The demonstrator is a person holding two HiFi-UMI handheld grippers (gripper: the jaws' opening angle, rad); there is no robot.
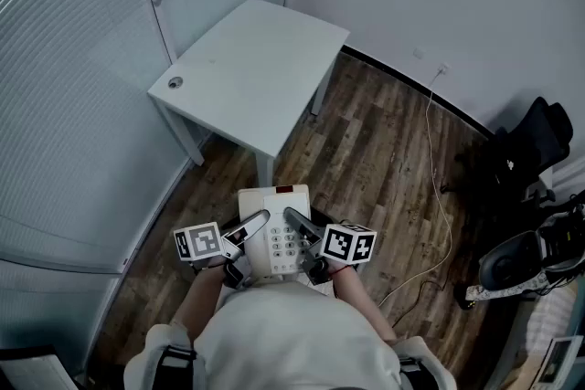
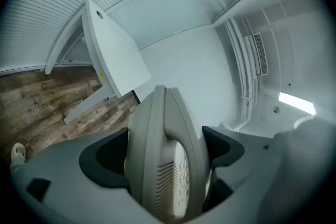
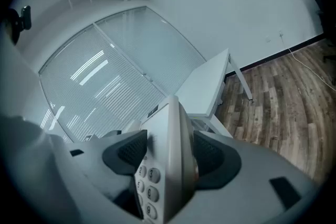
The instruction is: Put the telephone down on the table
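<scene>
A beige push-button telephone [image 1: 276, 228], with its handset along the left side, is held in the air over the wooden floor, in front of my body. My left gripper [image 1: 249, 229] is shut on its handset side, my right gripper [image 1: 302, 226] on its keypad side. In the left gripper view the telephone [image 2: 157, 160] fills the gap of the left gripper [image 2: 165, 149], both dark pads against it. In the right gripper view the telephone's keys [image 3: 149, 181] show between the pads of the right gripper [image 3: 168, 152]. The white table [image 1: 247, 78] stands just beyond, its top bare.
The table has a small round cable hole [image 1: 175, 82] near its left corner. A glass partition with blinds [image 1: 64, 87] runs along the left. A white cable [image 1: 437, 187] trails over the floor at the right, near a black chair [image 1: 539, 137] and other equipment [image 1: 521, 260].
</scene>
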